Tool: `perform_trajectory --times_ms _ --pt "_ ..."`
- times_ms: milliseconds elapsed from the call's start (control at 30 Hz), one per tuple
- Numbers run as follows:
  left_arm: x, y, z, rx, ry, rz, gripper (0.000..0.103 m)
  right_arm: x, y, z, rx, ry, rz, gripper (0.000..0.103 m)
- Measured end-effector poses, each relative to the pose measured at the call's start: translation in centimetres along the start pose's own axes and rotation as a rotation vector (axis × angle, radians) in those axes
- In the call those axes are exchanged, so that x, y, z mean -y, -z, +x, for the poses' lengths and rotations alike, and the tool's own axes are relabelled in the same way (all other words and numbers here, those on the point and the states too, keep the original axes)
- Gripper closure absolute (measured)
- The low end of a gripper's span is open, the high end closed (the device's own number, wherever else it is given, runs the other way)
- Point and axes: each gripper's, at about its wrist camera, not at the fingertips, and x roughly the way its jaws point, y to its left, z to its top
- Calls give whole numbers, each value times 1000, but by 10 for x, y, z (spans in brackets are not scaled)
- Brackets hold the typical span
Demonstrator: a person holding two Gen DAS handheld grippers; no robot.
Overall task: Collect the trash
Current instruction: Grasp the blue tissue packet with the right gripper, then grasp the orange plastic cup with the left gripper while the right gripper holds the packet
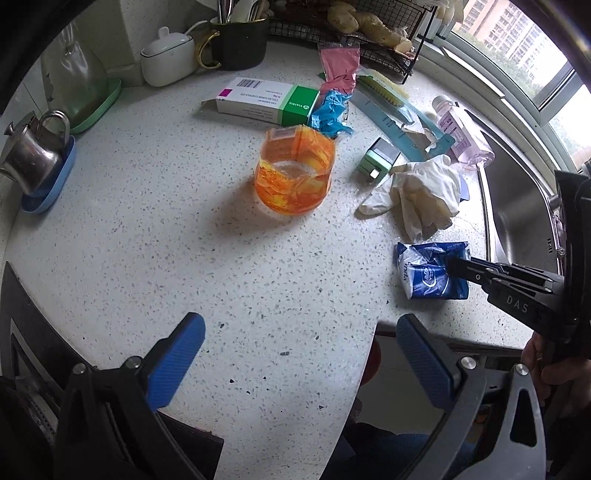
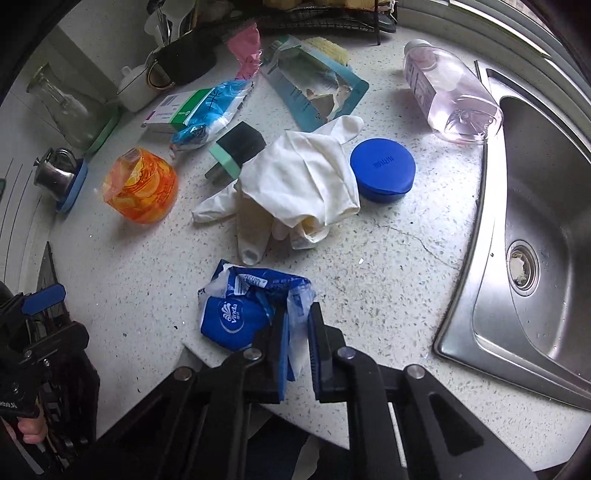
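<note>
A crumpled blue and white tissue wrapper [image 2: 240, 314] lies near the counter's front edge; it also shows in the left wrist view [image 1: 428, 275]. My right gripper [image 2: 297, 325] is shut on the wrapper's clear edge and shows from the side in the left wrist view [image 1: 456, 264]. My left gripper [image 1: 299, 350] is open and empty above the bare counter front. Other trash: white gloves [image 2: 299, 184], an orange plastic wrap ring [image 1: 293, 168], a blue bag [image 2: 210, 114], a pink bag [image 2: 245, 50], a torn teal card pack [image 2: 317, 85].
A steel sink [image 2: 535, 236] lies to the right. A pink bottle [image 2: 448, 96] and a blue round tin [image 2: 382, 170] lie by it. A medicine box [image 1: 266, 101], green sponge [image 1: 376, 162], metal pot [image 1: 31, 158], mug [image 1: 238, 42] and wire rack [image 1: 351, 29] stand behind.
</note>
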Motion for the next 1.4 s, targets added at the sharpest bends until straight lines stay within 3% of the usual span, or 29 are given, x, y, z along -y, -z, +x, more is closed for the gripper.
perform_trajectory --times_ms 400,833,933,1033,1233,1400 --pt "-3 -43 5 27 -19 21 0 9 -1 -44 57 10 29 98" --pt "-6 -100 67 -29 -54 60 0 26 -6 -53 62 41 120 98" --pt "-9 -105 75 -38 -59 38 11 29 -3 -52 56 39 137 98" --pt "-13 -107 79 -59 -28 12 37 31 -1 -53 48 40 151 98" --pt "-8 -98 73 -37 -42 47 38 31 -1 -60 66 43 153 98" --pt "4 -83 44 8 -43 67 38 26 -2 -70 83 32 137 98"
